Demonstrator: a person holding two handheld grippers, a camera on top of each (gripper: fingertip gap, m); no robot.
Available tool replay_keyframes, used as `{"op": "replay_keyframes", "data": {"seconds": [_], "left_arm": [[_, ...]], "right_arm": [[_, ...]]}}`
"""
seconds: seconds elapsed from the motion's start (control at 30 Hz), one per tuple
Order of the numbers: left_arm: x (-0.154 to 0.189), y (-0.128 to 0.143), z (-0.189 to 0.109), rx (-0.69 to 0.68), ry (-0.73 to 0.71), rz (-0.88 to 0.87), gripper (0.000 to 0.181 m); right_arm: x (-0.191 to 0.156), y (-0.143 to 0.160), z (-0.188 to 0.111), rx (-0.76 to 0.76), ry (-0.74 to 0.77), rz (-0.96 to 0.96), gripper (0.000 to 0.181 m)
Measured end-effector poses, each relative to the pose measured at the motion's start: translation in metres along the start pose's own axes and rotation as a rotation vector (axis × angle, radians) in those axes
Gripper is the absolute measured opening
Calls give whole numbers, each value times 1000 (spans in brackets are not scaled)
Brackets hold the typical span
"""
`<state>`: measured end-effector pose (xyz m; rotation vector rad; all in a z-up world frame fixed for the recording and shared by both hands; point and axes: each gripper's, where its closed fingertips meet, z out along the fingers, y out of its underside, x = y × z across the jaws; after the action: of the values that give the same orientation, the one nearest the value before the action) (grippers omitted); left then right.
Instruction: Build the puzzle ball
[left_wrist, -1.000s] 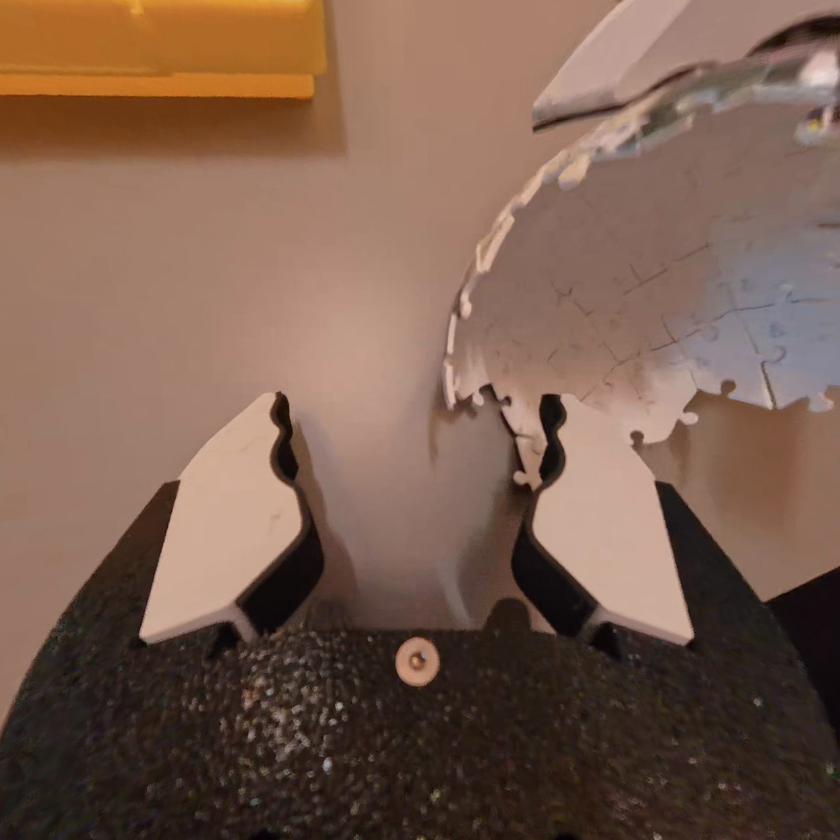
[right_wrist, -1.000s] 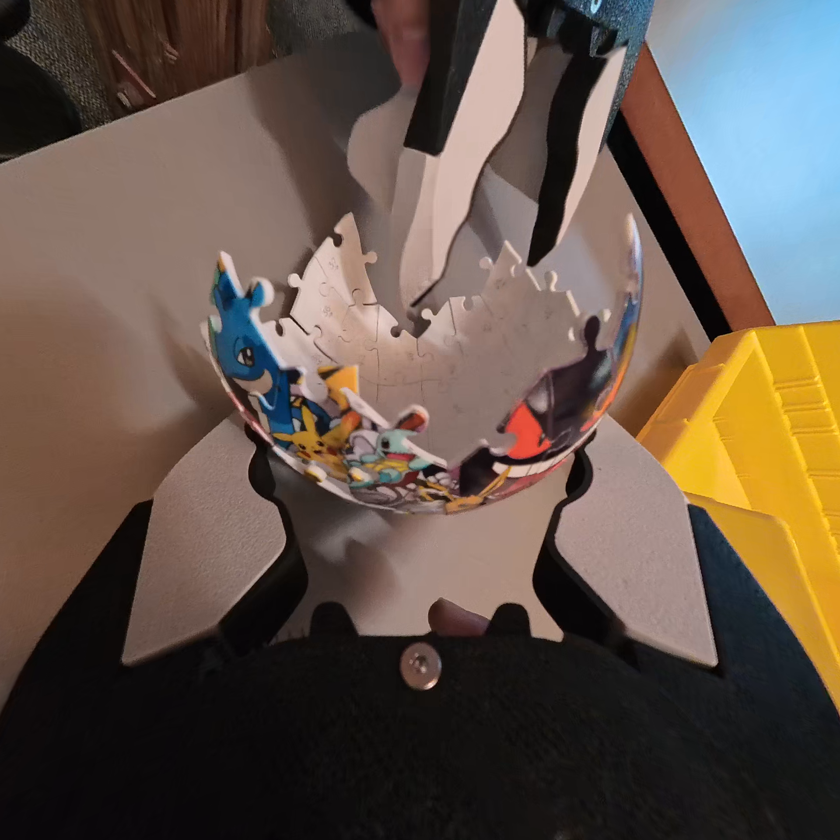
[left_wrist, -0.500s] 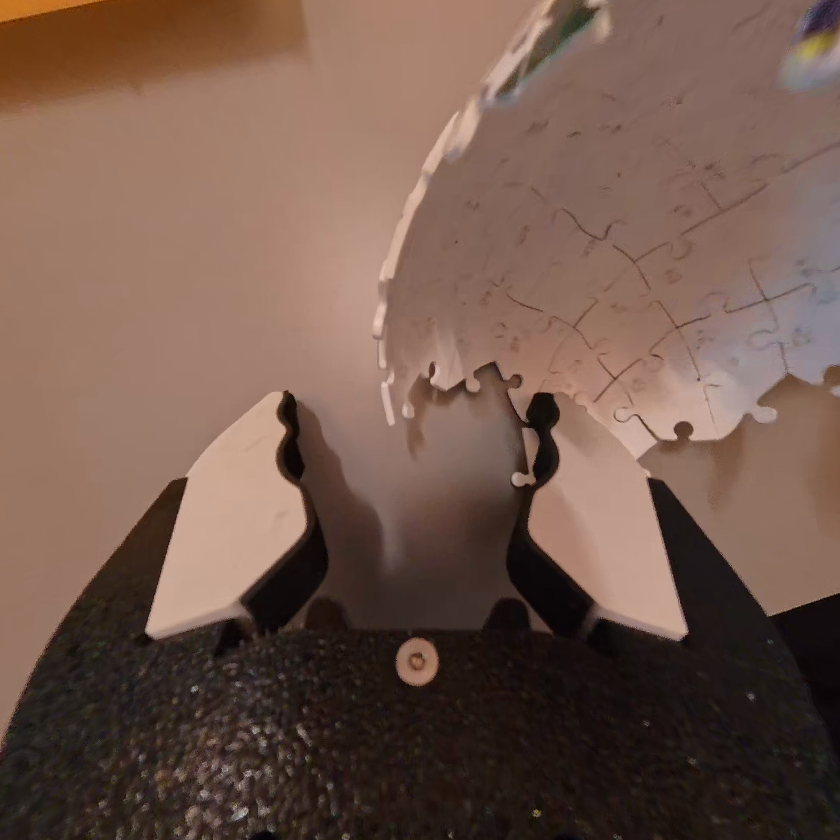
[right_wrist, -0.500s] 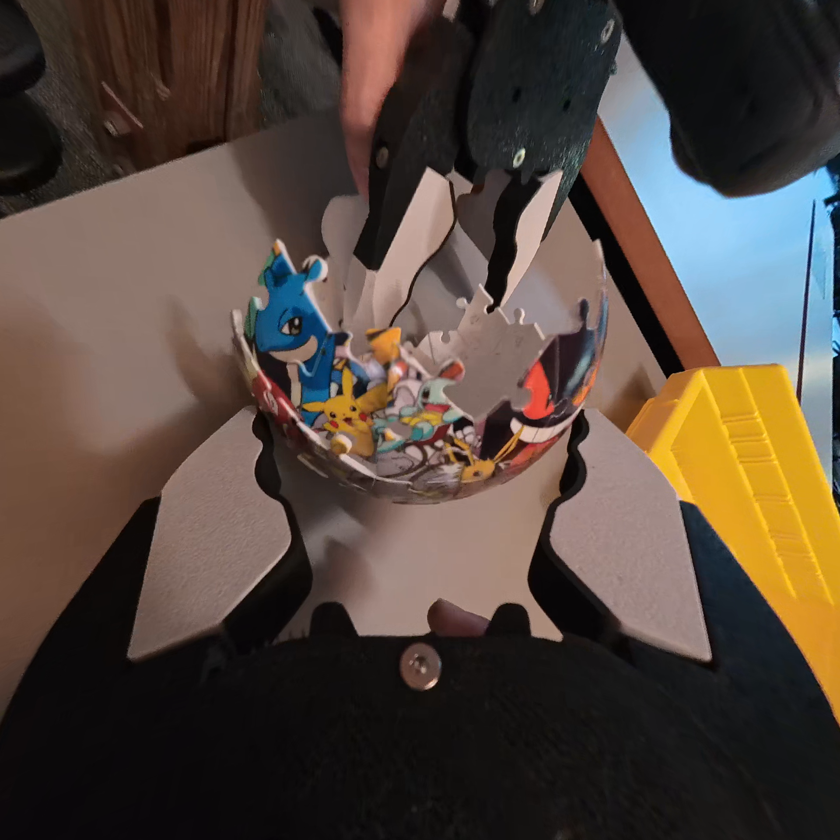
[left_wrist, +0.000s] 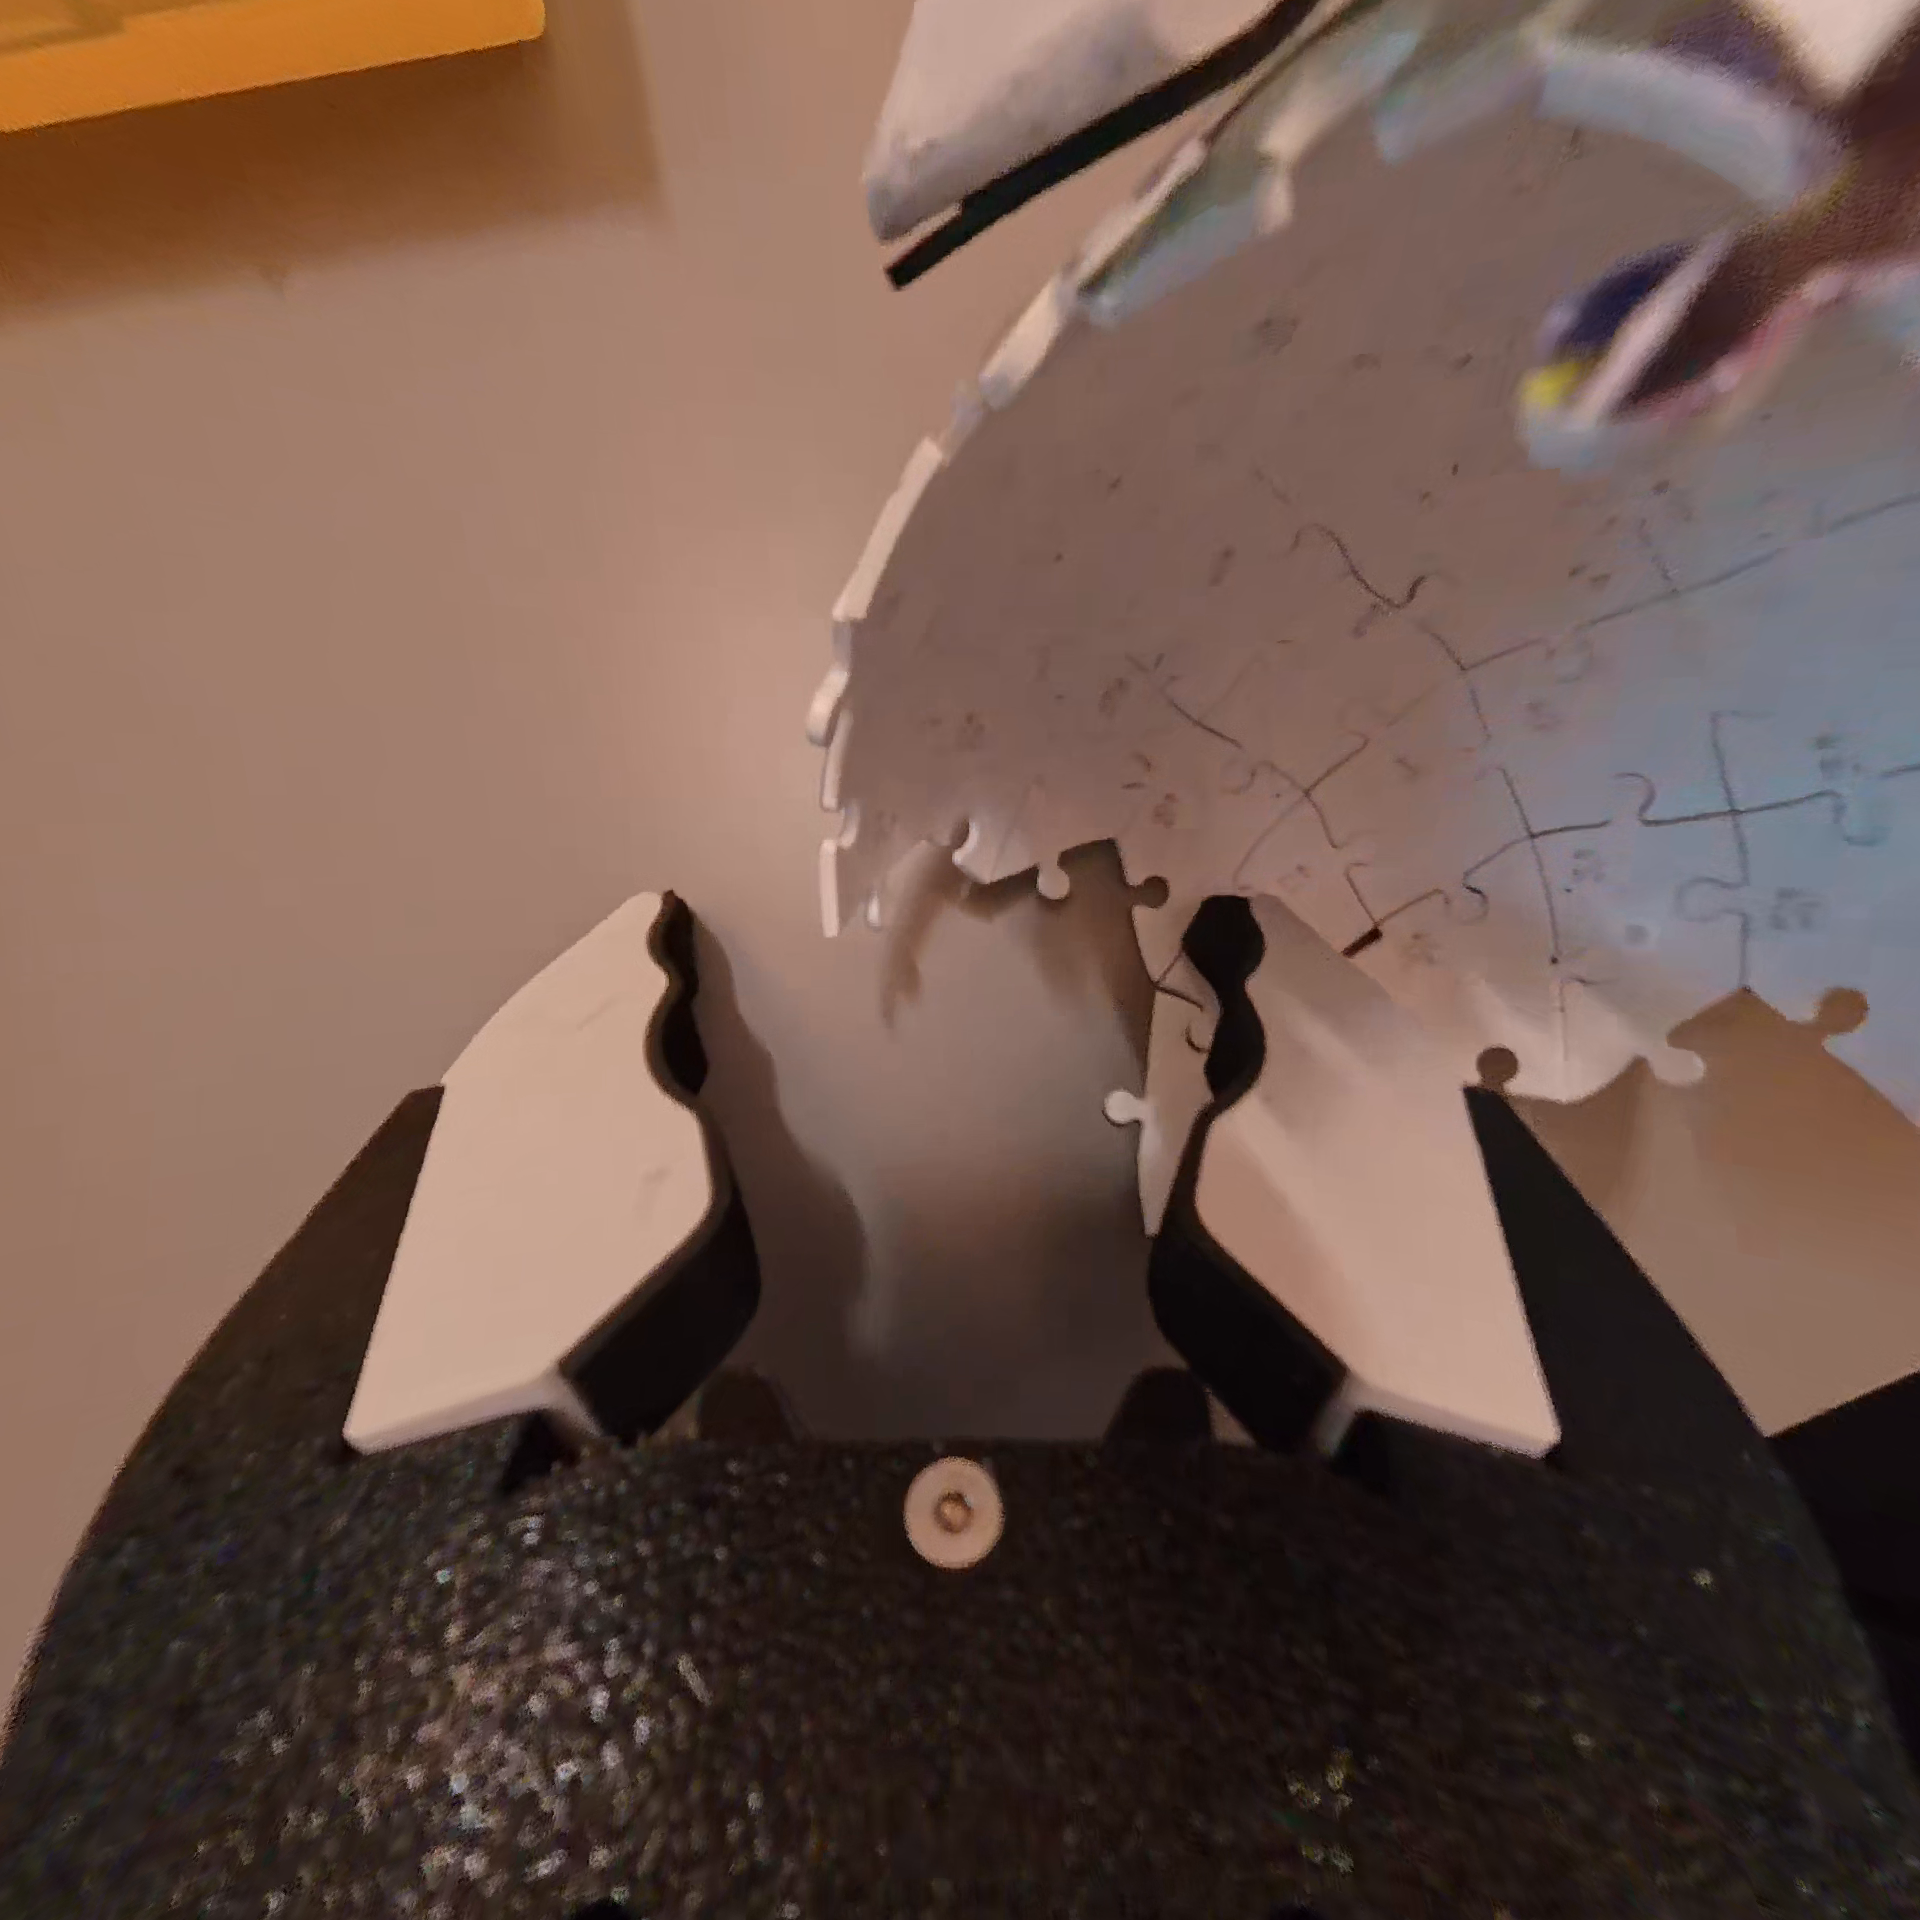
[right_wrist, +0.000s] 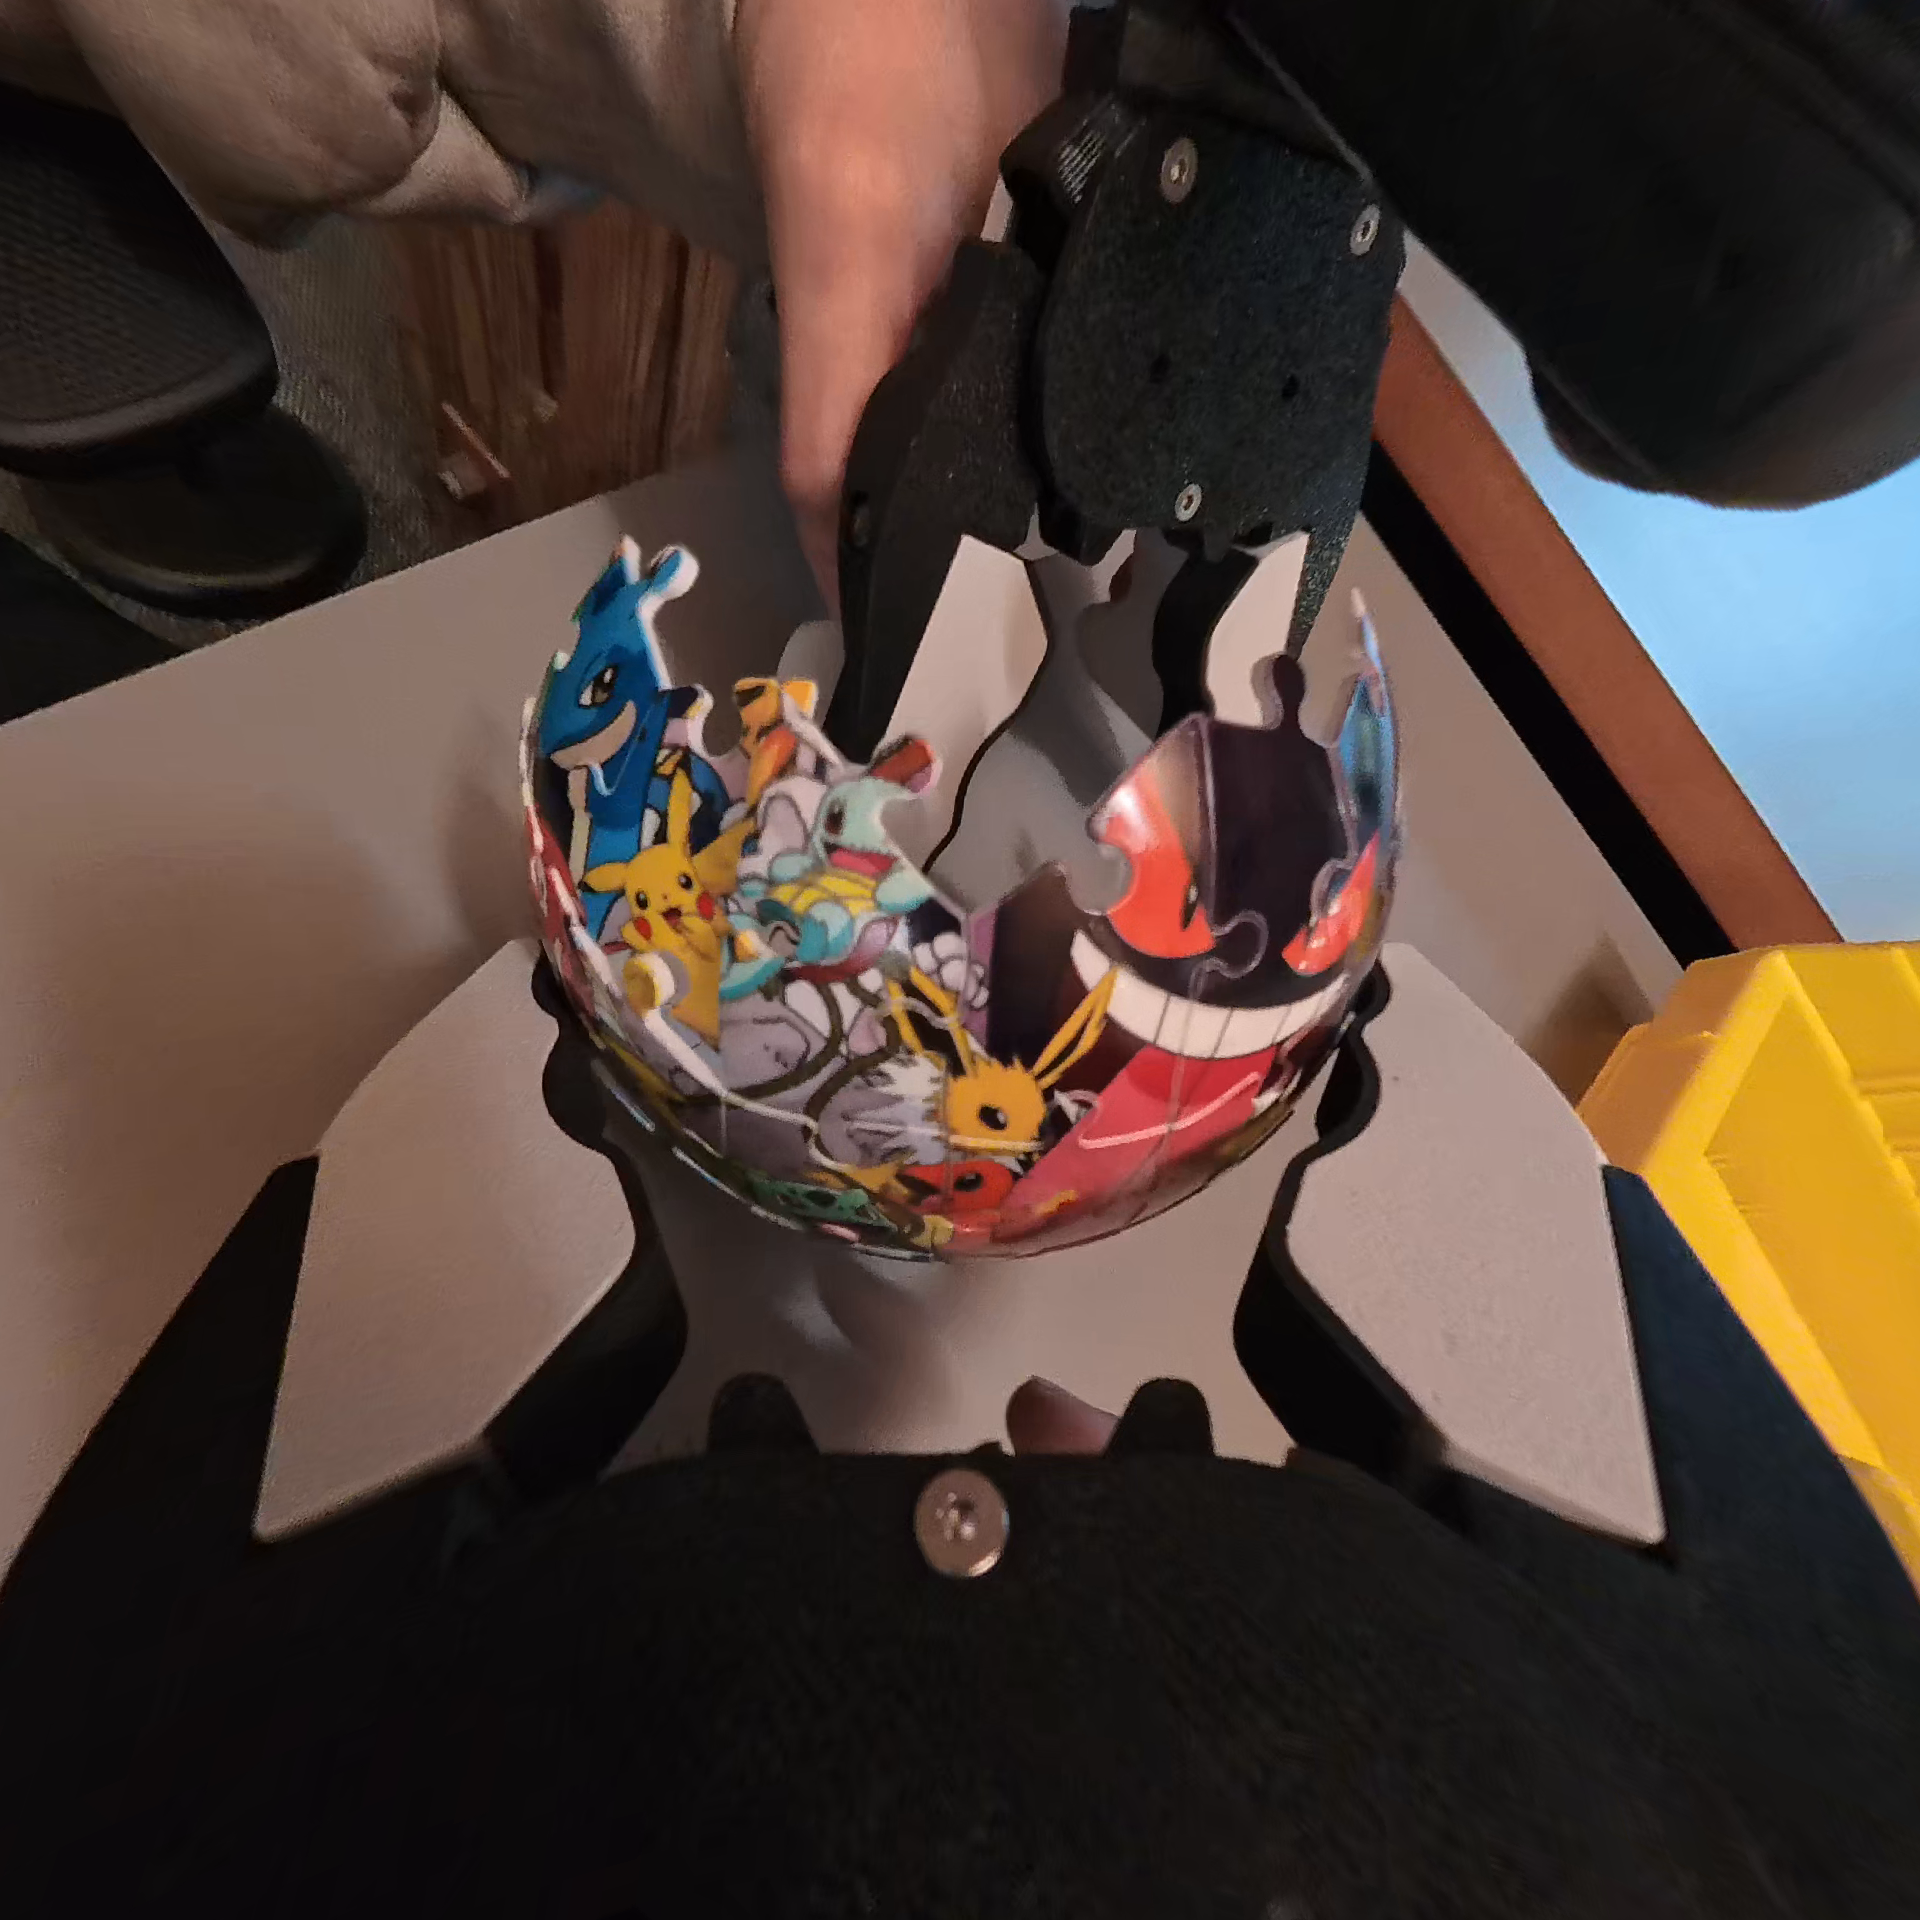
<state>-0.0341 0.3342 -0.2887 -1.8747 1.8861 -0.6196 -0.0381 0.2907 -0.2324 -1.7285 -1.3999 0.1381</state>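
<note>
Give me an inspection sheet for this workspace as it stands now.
Surface: pale table, bare where visible.
Job's things: half-built puzzle ball, a printed shell, open side tipped away from the right wrist camera; white inside faces the left wrist view. No loose pieces seen.
Clutter: yellow bin at the table's right edge.
Grippers: right hand-held gripper clamps the shell's sides; left hand-held gripper open, one finger at the jagged rim.
Cables: nothing seen.
Surroundings: wooden furniture, office chair, a person's hand.

Looks like an office: a grey table (right_wrist: 208, 831), a black mesh chair (right_wrist: 125, 343) far left, yellow bin (right_wrist: 1787, 1122) at right.
</note>
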Motion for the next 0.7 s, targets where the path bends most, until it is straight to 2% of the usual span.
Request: {"op": "replay_keyframes", "data": {"seconds": [0.23, 0.33, 0.57, 0.7], "left_arm": [[-2, -3, -5, 51, 59, -85, 95], [-9, 0, -6, 68, 39, -86, 93], [-8, 4, -4, 29, 0, -19, 94], [-8, 4, -4, 25, -3, -17, 95]], "right_arm": [[-4, 9, 4, -166, -29, -63, 133], [-8, 11, 7, -204, -35, -87, 131], [-4, 13, 3, -137, -2, -15, 127], [-6, 12, 2, -36, -12, 40, 130]]}}
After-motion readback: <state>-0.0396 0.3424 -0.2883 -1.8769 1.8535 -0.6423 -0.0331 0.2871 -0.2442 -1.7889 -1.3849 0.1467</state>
